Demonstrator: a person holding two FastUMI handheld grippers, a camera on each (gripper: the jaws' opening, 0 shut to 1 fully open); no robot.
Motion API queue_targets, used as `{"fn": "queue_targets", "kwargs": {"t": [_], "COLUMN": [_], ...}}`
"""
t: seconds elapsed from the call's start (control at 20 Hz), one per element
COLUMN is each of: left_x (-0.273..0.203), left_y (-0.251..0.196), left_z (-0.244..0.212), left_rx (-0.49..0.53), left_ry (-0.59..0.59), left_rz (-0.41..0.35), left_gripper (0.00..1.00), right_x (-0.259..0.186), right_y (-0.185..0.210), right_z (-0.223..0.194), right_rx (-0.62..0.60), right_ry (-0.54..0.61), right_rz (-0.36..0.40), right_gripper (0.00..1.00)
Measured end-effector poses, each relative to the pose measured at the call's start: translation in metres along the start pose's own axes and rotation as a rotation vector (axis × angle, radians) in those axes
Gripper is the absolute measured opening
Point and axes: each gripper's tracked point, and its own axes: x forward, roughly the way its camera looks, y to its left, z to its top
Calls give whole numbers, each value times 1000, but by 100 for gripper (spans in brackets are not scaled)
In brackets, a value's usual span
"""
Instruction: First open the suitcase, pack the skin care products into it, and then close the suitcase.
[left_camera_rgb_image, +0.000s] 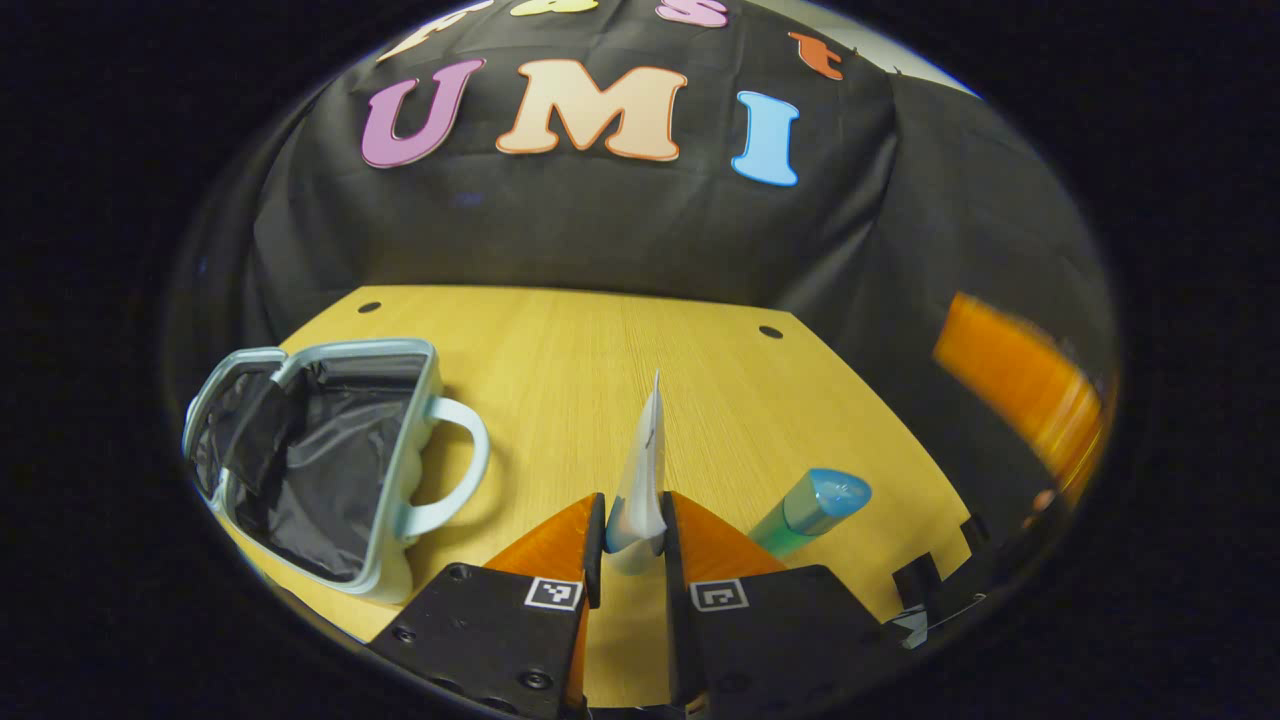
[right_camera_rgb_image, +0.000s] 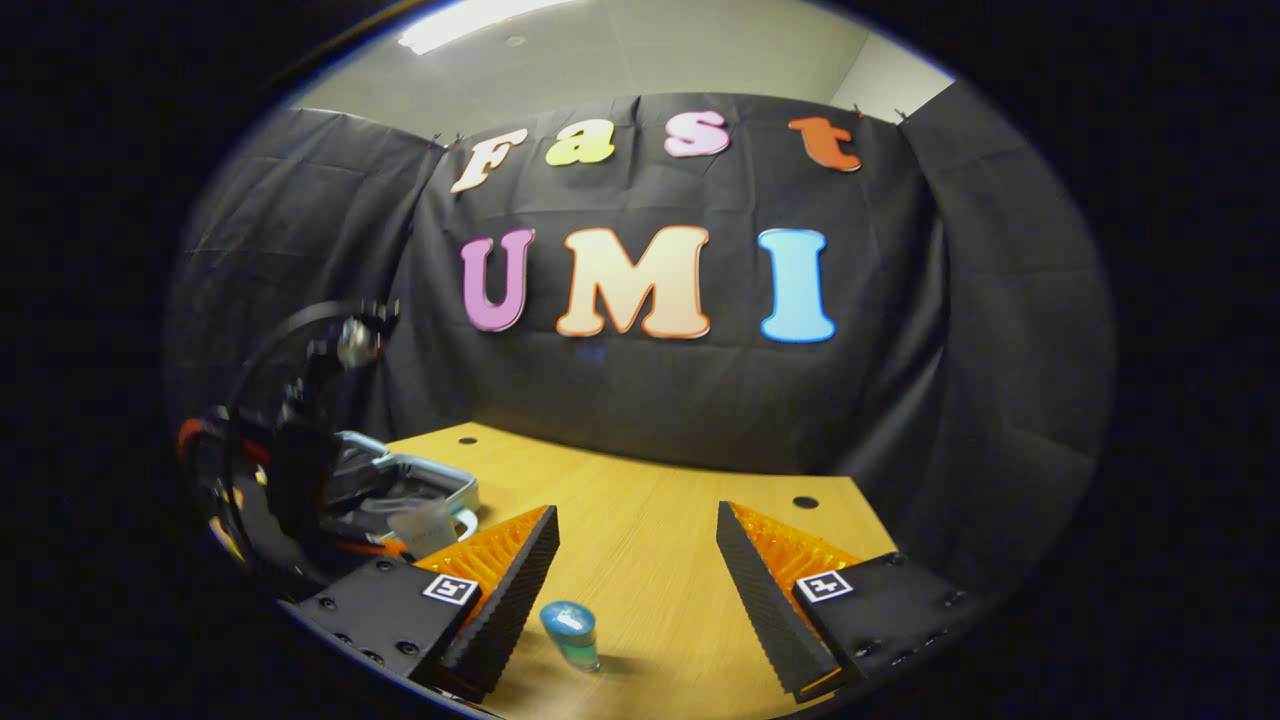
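The left gripper pinches a white tube above bare table, right of the open suitcase. The right gripper gapes wide, empty, over a blue-capped bottle.

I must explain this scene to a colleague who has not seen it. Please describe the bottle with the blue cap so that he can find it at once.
On the wooden table, look away from the open suitcase at one end, toward the opposite side. The bottle lies there alone on bare wood. Its green body and rounded blue cap set it apart from the white tube pinched in the left gripper.
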Motion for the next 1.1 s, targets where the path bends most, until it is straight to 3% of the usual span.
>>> {"fn": "queue_targets", "kwargs": {"t": [0.35,0.6,0.65,0.8,0.95,1.1], "left_x": [-38,-49,-50,-55,-57,-60], "left_y": [20,42,50,72,111,156], "left_z": [43,42,40,33,27,25], "left_rx": [26,-10,-12,-24,-31,-45], "left_ry": [-60,-49,-43,-27,11,49], "left_rz": [72,137,155,194,257,308], "left_gripper": [25,24,24,24,22,24], "right_x": [16,18,19,26,29,35], "right_y": [19,30,36,42,57,81], "right_z": [-102,-146,-148,-146,-125,-85], "right_rx": [-18,-6,17,32,119,98], "right_ry": [192,285,294,316,350,309], "right_rz": [45,92,112,121,163,214], "right_gripper": [99,87,83,47,43,41]}}
